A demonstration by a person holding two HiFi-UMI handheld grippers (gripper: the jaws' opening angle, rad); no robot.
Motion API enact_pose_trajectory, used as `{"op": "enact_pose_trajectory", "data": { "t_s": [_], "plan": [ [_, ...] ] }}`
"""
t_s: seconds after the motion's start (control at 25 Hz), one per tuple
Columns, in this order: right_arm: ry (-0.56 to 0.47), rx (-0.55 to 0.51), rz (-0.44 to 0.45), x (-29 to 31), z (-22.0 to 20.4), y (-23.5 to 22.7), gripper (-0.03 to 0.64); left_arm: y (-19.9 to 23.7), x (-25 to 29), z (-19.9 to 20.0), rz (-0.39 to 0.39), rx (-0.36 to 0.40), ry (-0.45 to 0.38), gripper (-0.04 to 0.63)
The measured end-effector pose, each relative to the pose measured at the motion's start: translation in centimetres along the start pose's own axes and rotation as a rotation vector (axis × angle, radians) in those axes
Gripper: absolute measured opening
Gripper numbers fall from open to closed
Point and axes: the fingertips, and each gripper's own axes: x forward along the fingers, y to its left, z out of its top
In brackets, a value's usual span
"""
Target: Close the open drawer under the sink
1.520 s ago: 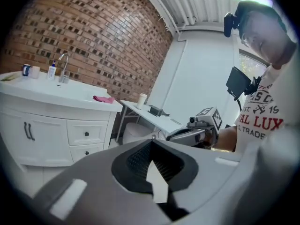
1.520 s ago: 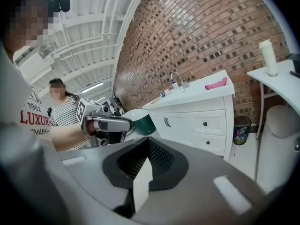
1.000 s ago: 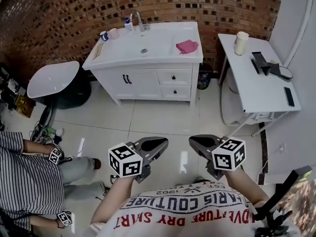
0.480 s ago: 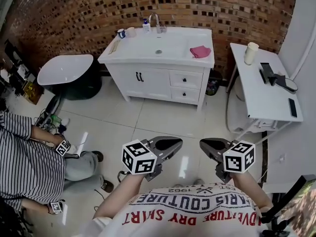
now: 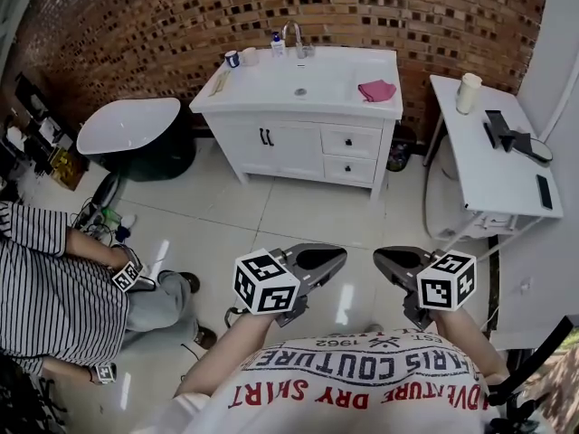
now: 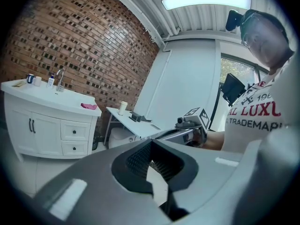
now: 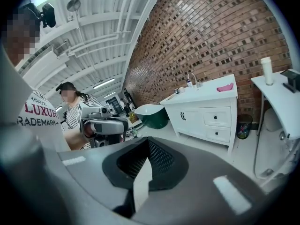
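The upper drawer [image 5: 351, 140] and the lower drawer [image 5: 349, 170] sit one above the other in the right half of the white vanity [image 5: 271, 156], which stands against the rough brick wall [image 5: 136, 25]. Each has a flat, smooth white front with one small dark knob. From this distance both fronts look flush with the cabinet, and I cannot tell whether either stands out. The sink [image 5: 303, 81] is a shallow rectangular basin in the glossy top, with a curved metal faucet [image 5: 294, 39] behind it and a crumpled pink cloth [image 5: 376, 89] at its right.

Well apart from the vanity, over shiny pale floor tiles [image 5: 271, 215], the left gripper [image 5: 331, 259] and right gripper [image 5: 384, 260] are held close to the person's chest. Each one's matt grey jaws meet at the tips, ribbed dark pads framing a diamond-shaped hole, with nothing between them.

A white side table [image 5: 493, 165] is partly cut off at the right edge.
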Motion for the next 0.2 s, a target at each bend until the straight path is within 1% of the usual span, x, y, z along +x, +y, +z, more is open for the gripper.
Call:
{"op": "enact_pose_trajectory", "data": {
  "t_s": [0.2],
  "plan": [
    [0.008, -0.004, 0.017, 0.39, 0.34, 0.06, 0.005, 0.61, -0.06, 0.28, -0.002, -0.001, 0.004, -0.015]
  ]
}}
